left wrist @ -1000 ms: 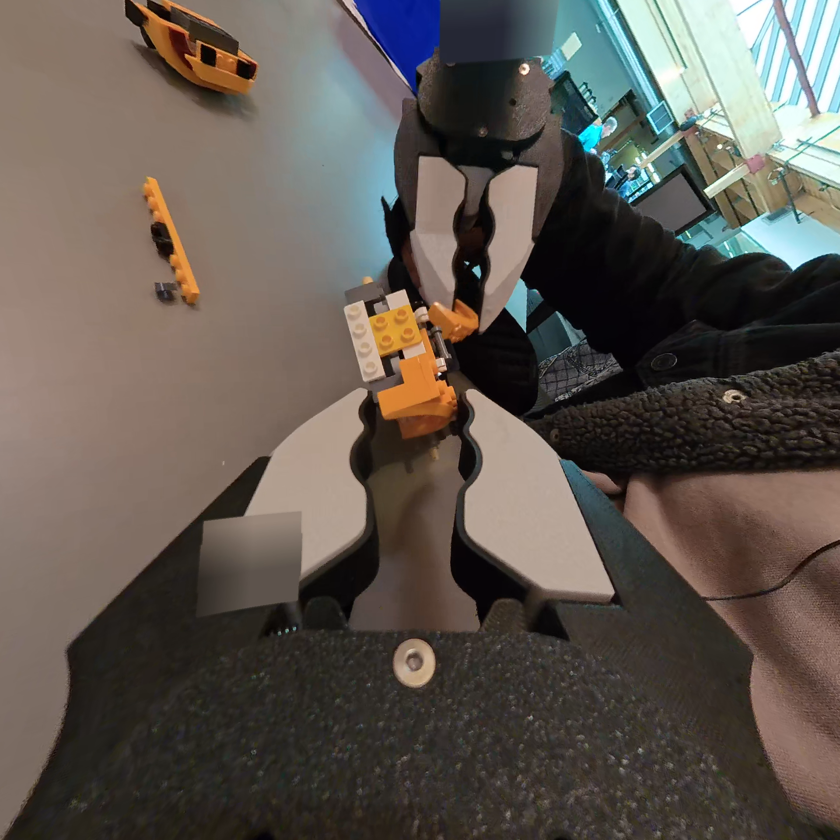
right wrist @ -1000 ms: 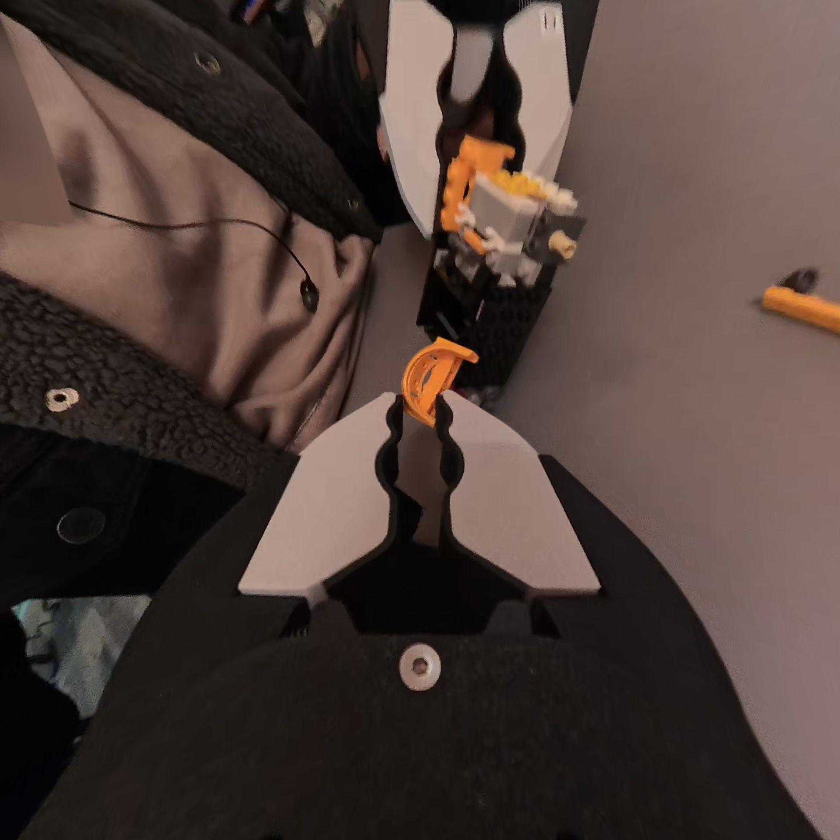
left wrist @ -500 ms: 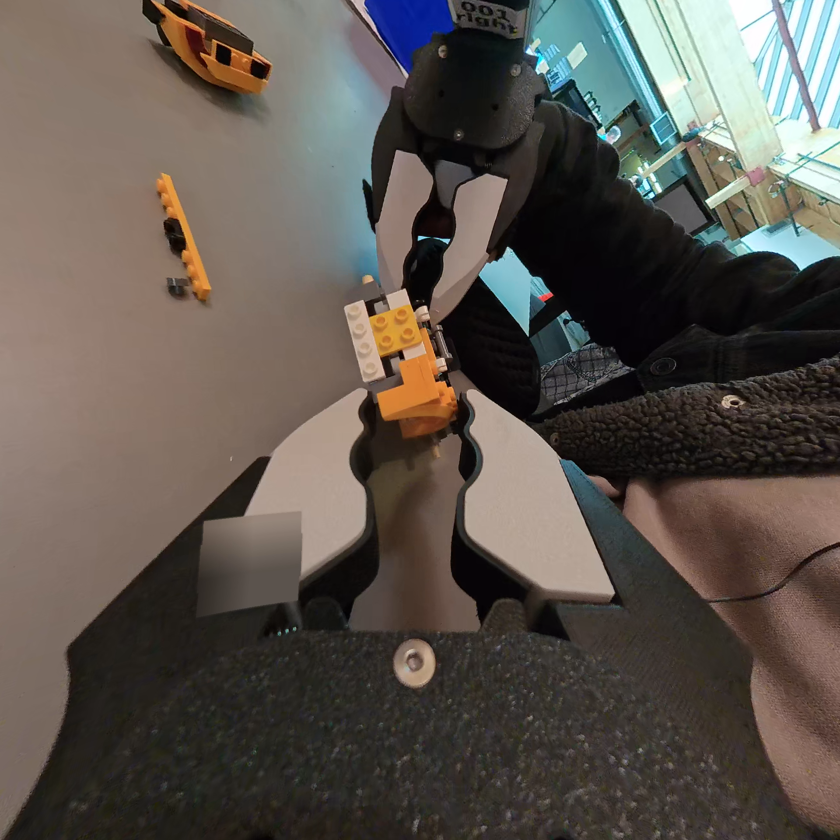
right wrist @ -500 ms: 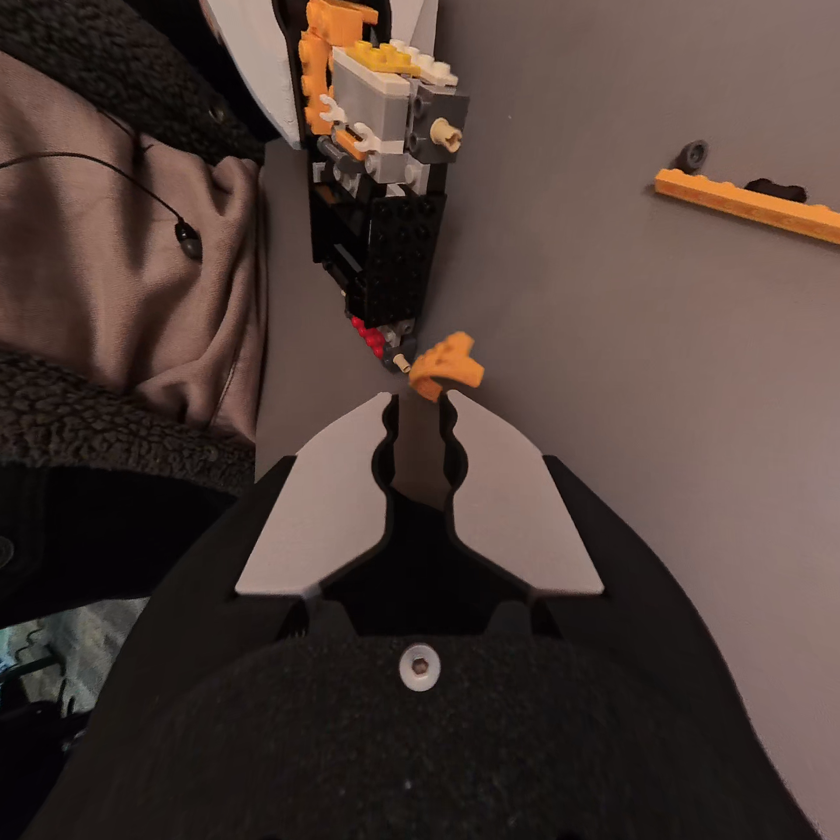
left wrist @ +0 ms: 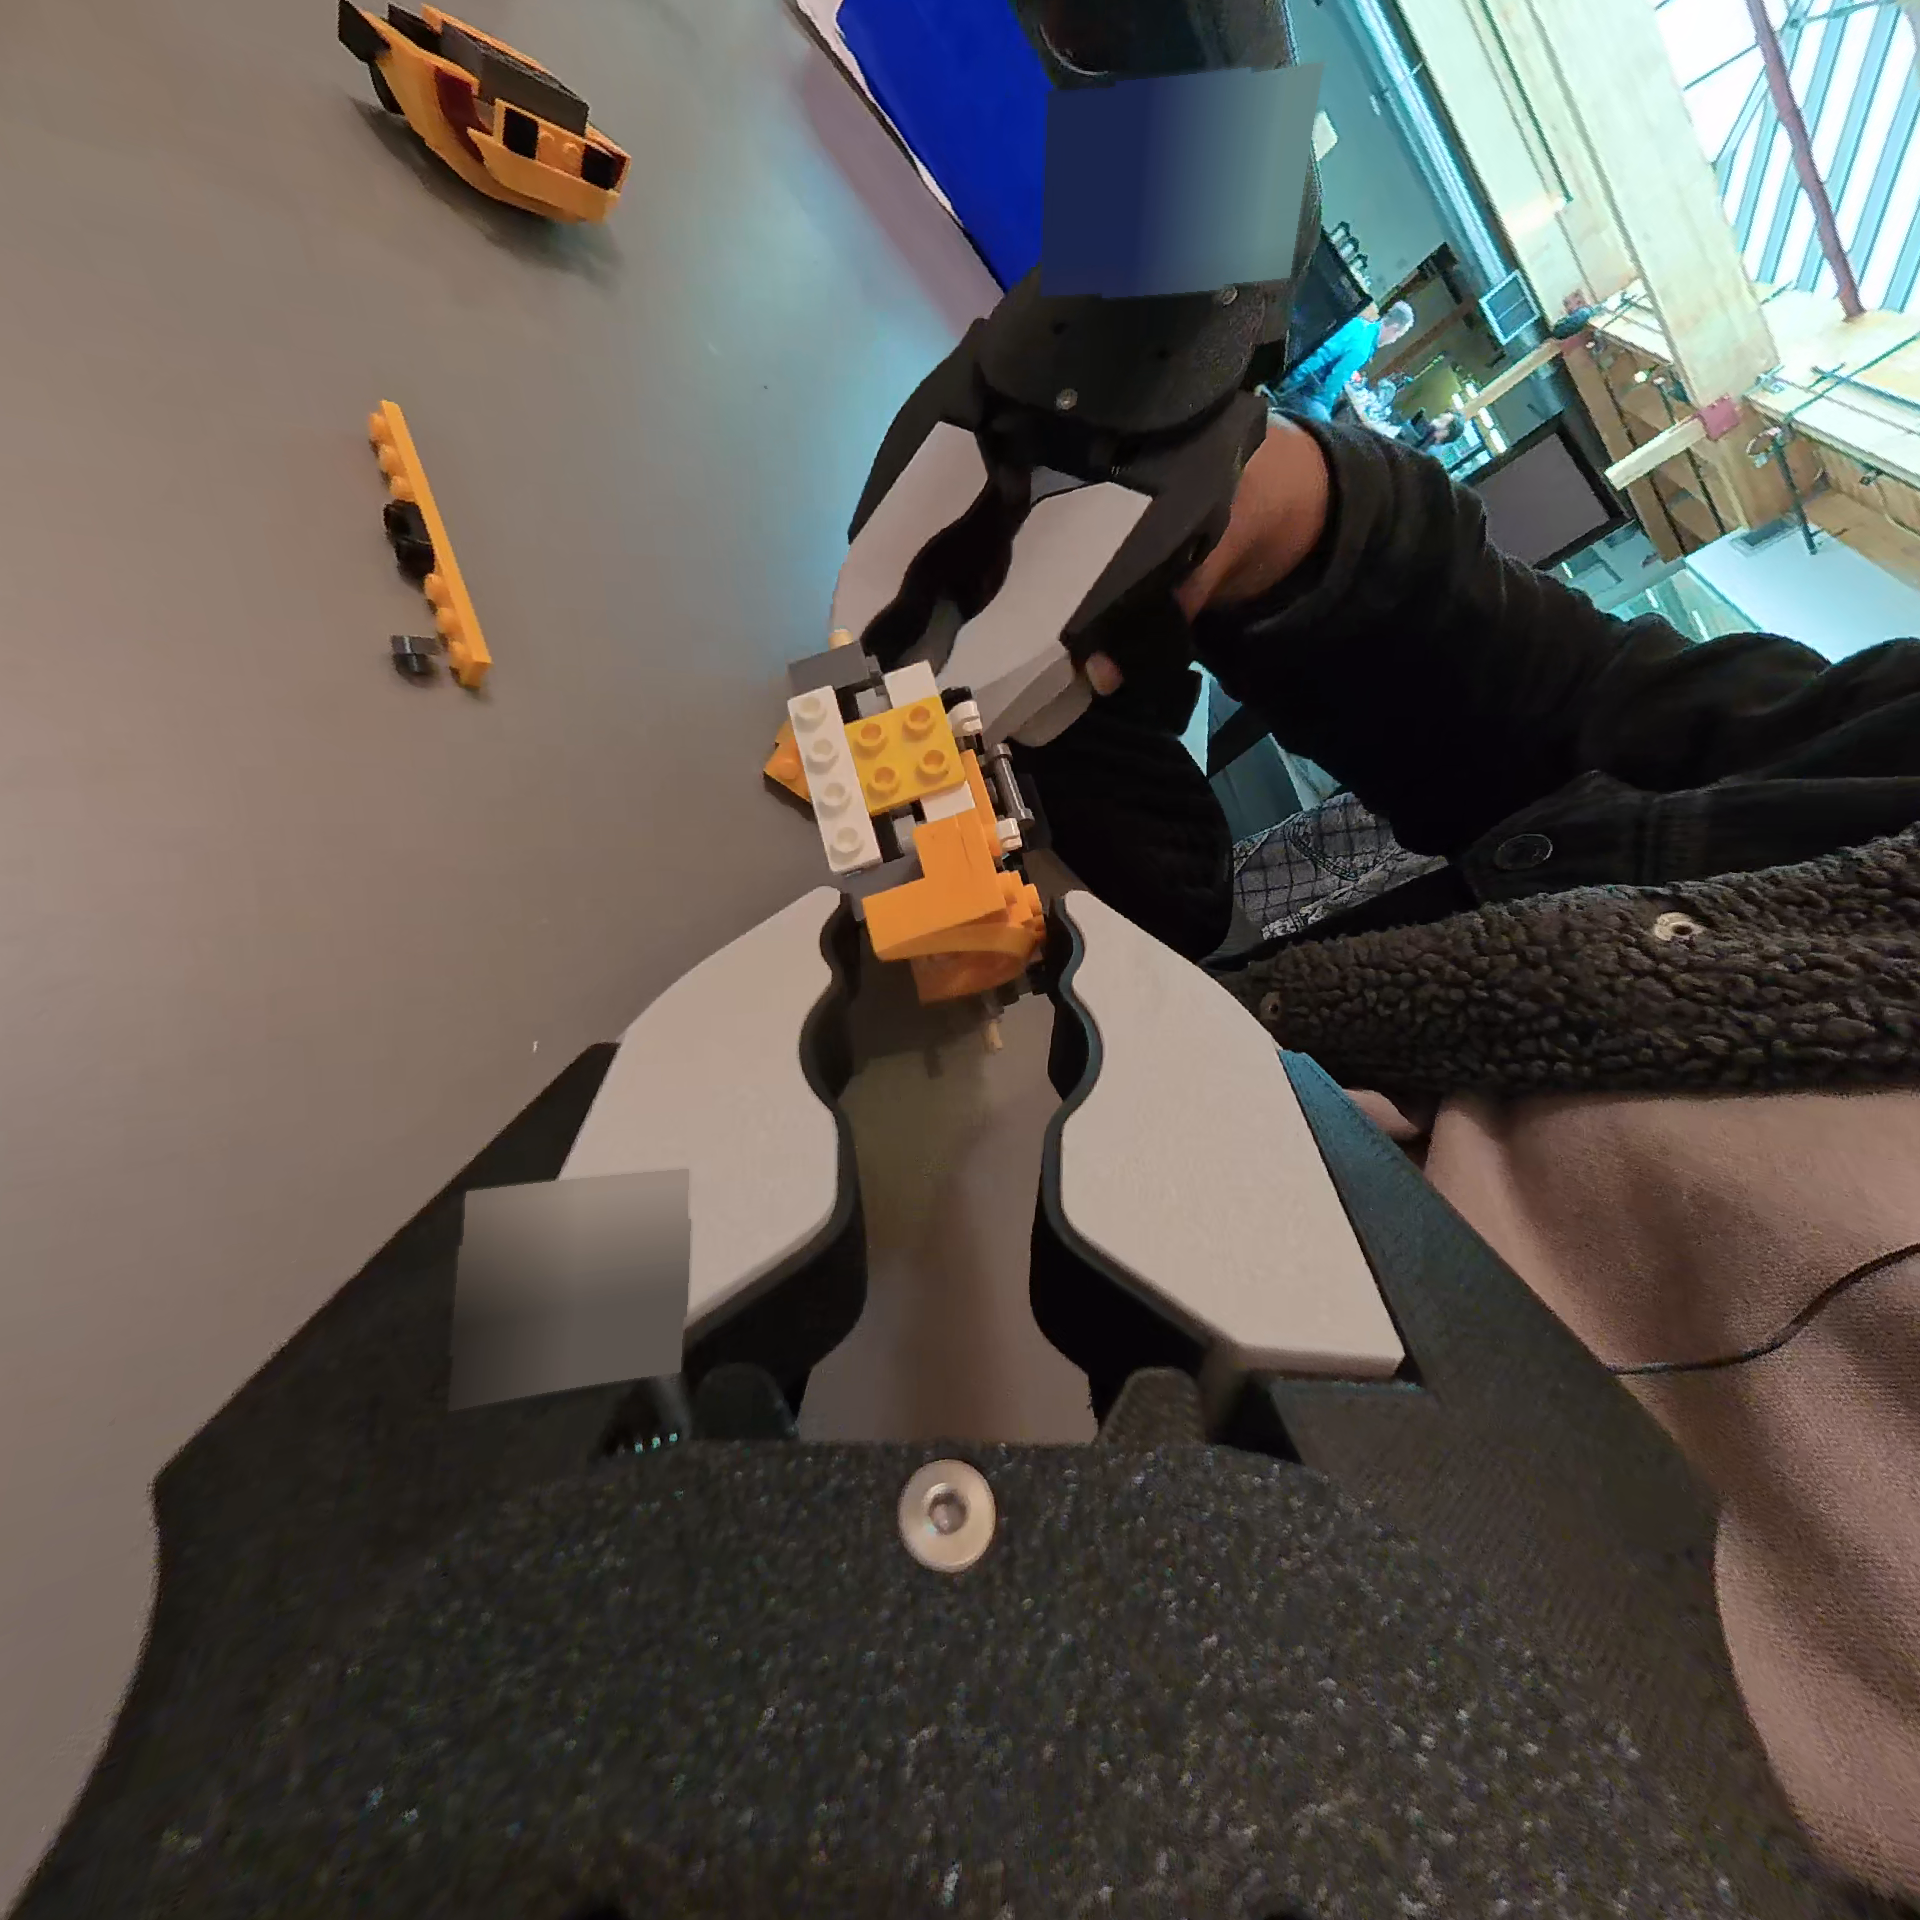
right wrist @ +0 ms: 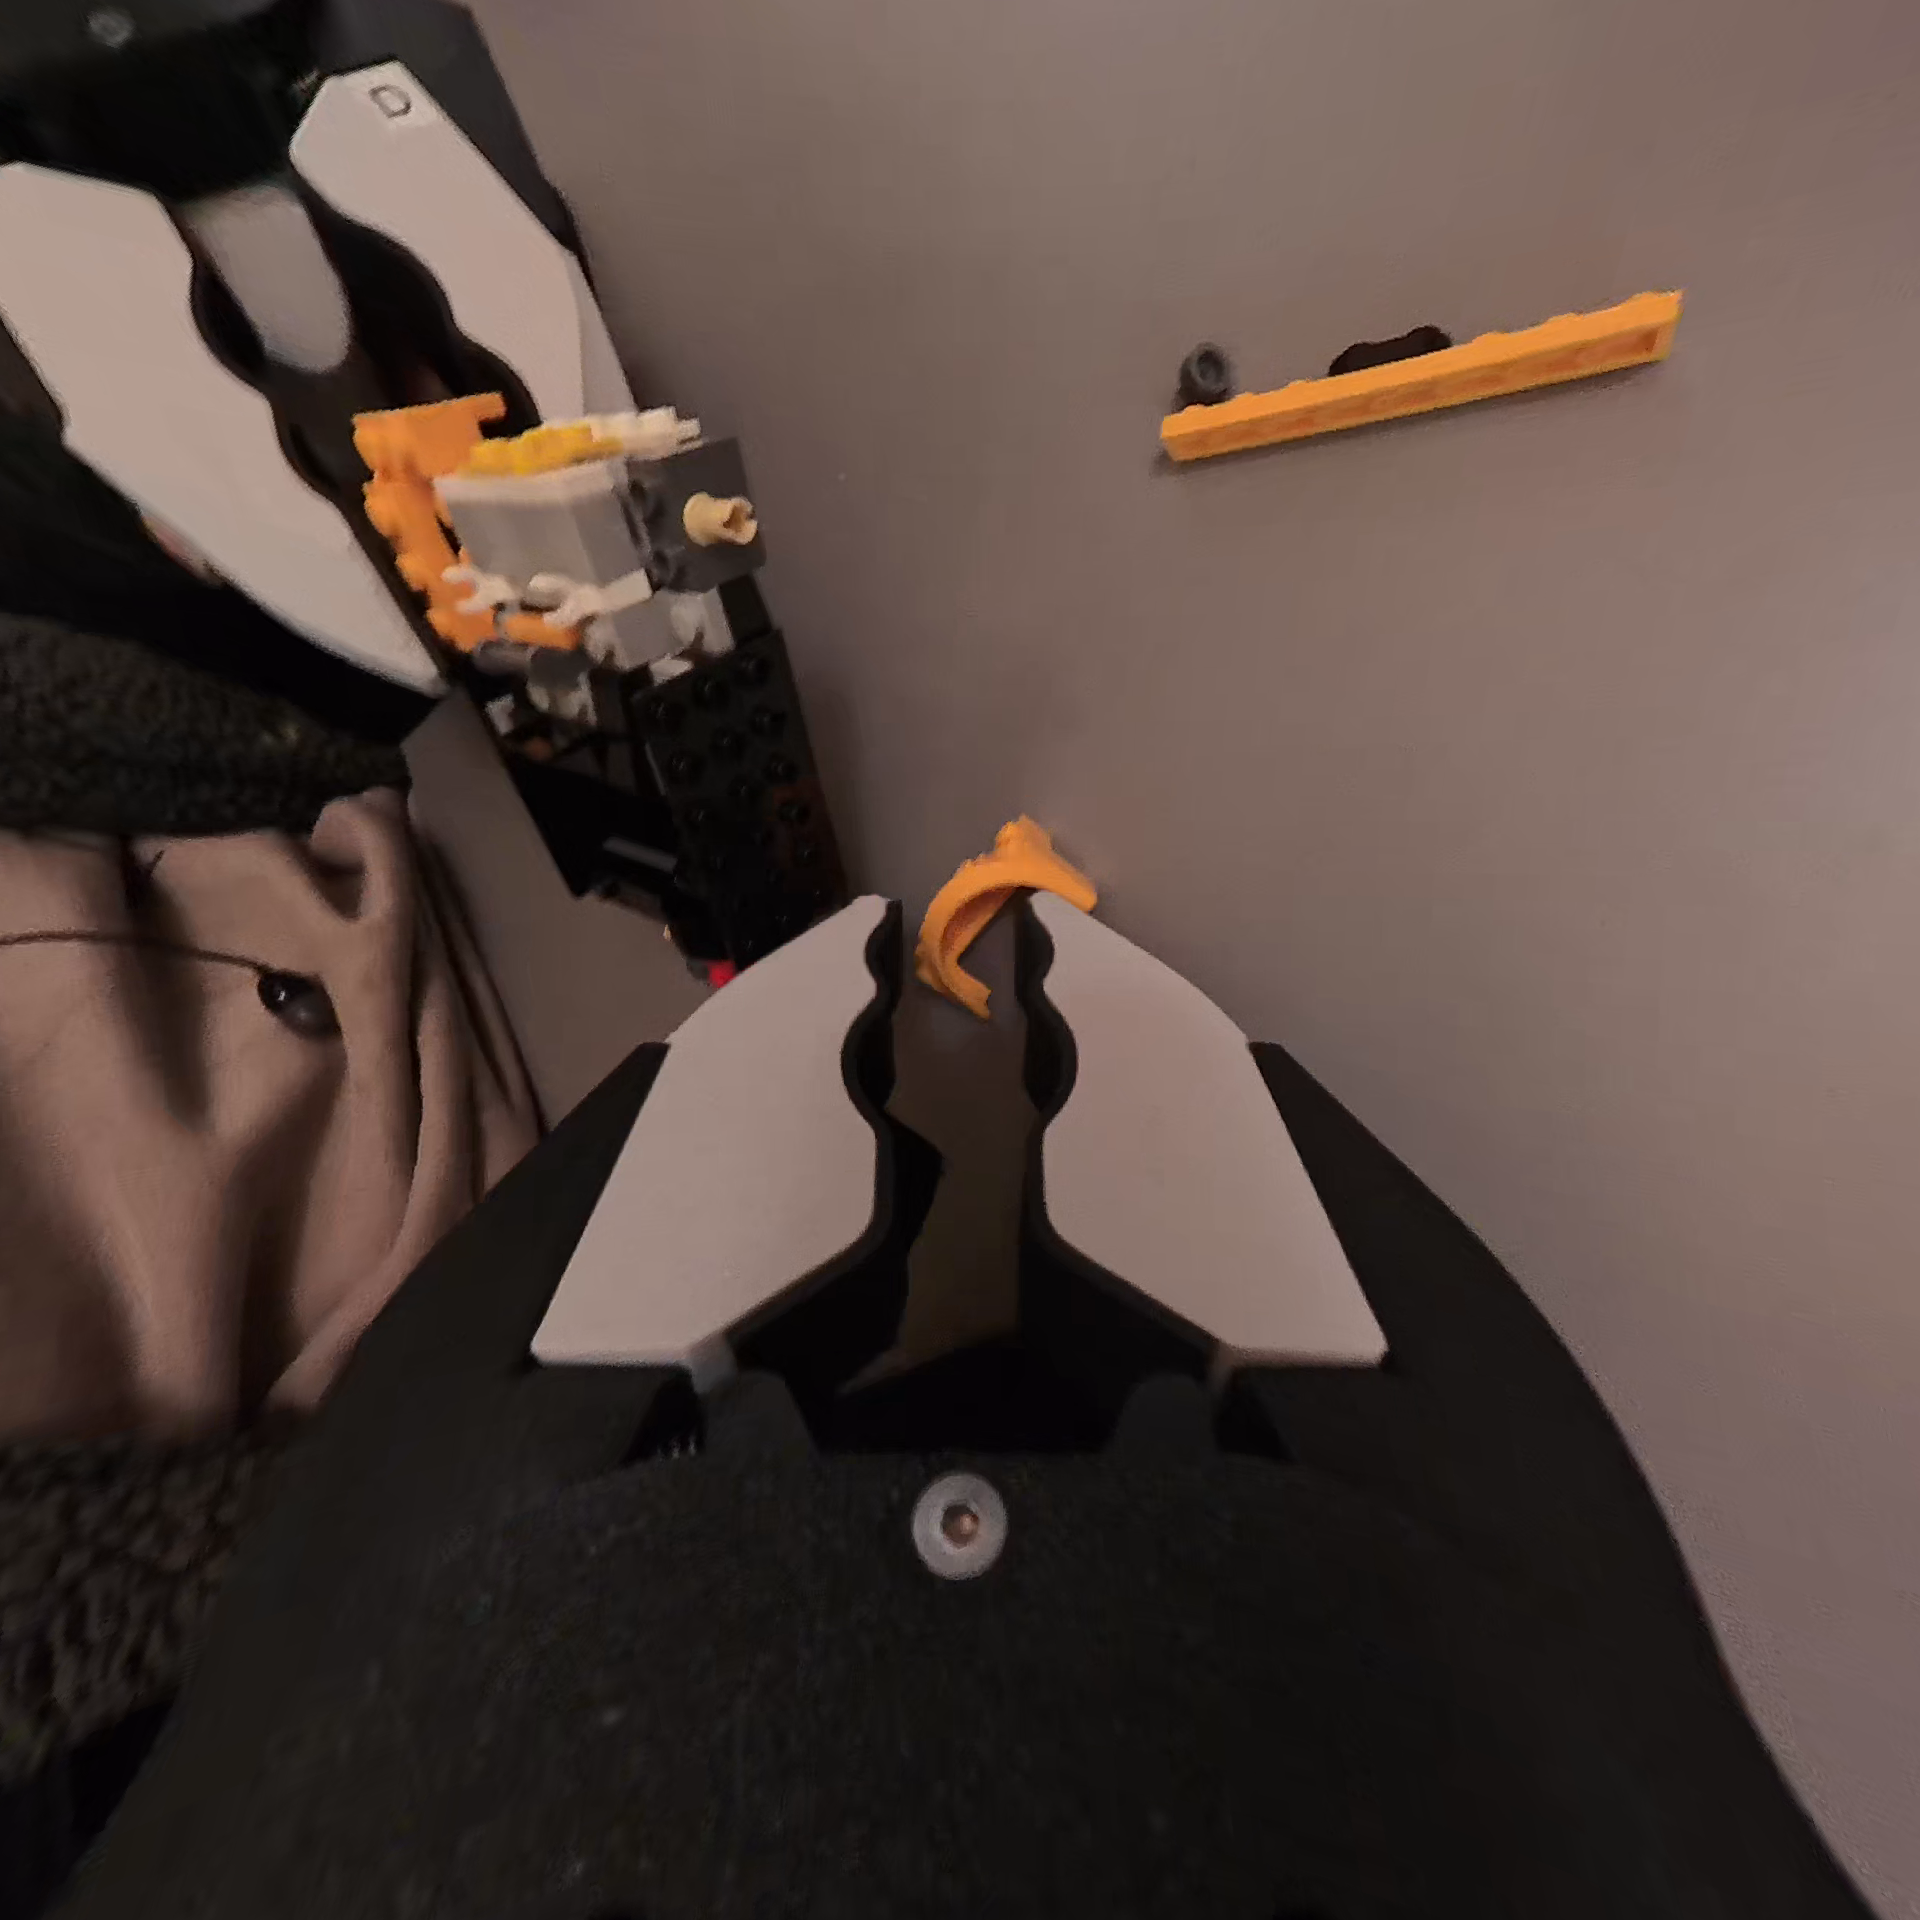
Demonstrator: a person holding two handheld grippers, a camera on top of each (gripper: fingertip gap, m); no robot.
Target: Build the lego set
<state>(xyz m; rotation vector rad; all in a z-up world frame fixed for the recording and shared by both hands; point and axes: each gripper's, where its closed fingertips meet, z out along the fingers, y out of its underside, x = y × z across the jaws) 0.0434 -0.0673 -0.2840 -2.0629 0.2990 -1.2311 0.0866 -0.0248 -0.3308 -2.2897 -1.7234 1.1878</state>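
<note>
- left tool [left wrist: 951,914] pinching the half-built orange, white and grey lego model [left wrist: 904,800]
- right tool [right wrist: 961,914] nipping a small curved orange arch piece [right wrist: 977,925]
- long orange studded plate [left wrist: 428,540] and orange-black brick chunk [left wrist: 488,114] lying well apart on the grey worktop [left wrist: 260,831]

The left wrist view is bright and mostly sharp, lit by daylight from the windows [left wrist: 1787,135] at the upper right, which are partly blown out, and the grey worktop [left wrist: 260,883] carries soft, short shadows beside the orange plate [left wrist: 428,540] and the orange shell [left wrist: 488,114]. The right wrist view is much dimmer and warmer, with motion blur smearing the lego model [right wrist: 582,561], the far left tool [right wrist: 301,343] and the brown fabric [right wrist: 208,1091] at the left. Both views show strong wide-angle bending toward the edges, and the black tool bodies in the near foreground look grainy.
</note>
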